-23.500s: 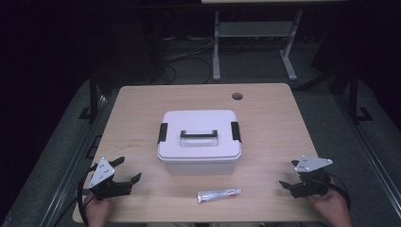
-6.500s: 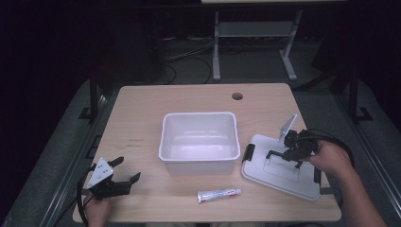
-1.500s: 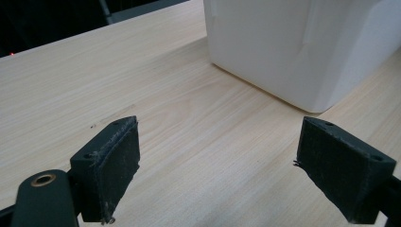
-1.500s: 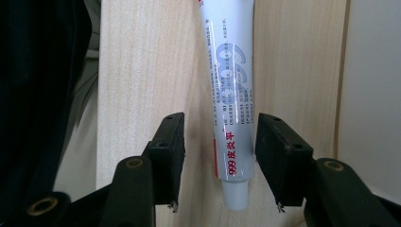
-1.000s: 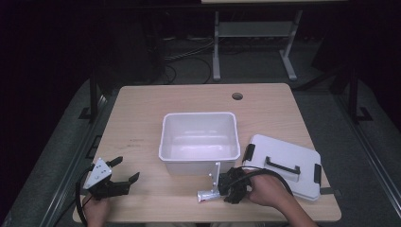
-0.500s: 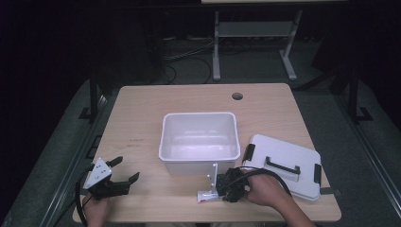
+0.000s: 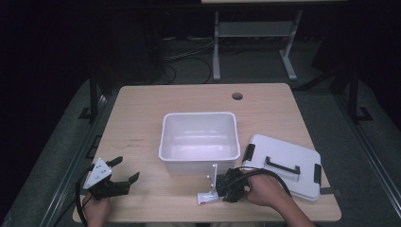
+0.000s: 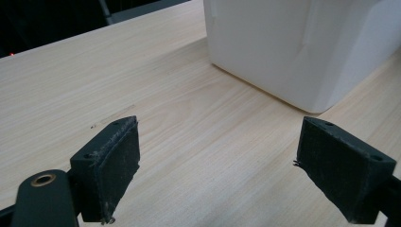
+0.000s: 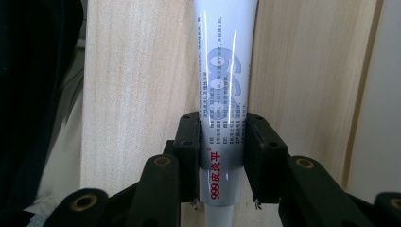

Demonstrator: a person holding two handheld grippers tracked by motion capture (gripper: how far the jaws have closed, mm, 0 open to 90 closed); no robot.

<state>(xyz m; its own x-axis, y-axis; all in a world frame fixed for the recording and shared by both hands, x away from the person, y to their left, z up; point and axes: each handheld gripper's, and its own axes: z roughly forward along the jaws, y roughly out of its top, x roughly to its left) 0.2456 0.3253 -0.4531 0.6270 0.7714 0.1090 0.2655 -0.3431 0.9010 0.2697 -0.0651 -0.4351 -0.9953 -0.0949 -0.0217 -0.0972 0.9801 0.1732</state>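
Tube clamped at the table's near edge, open bin waiting.

The right claw [image 9: 221, 142] is clenched on the tube [image 9: 224, 71] for lifting into the bin [image 7: 198, 156], whose lid [image 7: 283, 165] is set aside; the left claw [image 8: 222, 175] is parked released.

Right gripper view: the tube [image 9: 222, 99] runs off the top edge, far end cut off; its near end drops below the bottom edge between the right claw [image 9: 221, 142] jaws. Small print on the tube too fine to read. High view: right claw [image 7: 226, 185] and the hand [image 7: 262, 189] cover most of the tube [image 7: 205, 197], only its left end pokes out. Left gripper view: white bin [image 8: 302, 42] cut off at the top and right edges, rim unseen. Left hand [image 7: 97, 210] cut off at the bottom edge in the high view.
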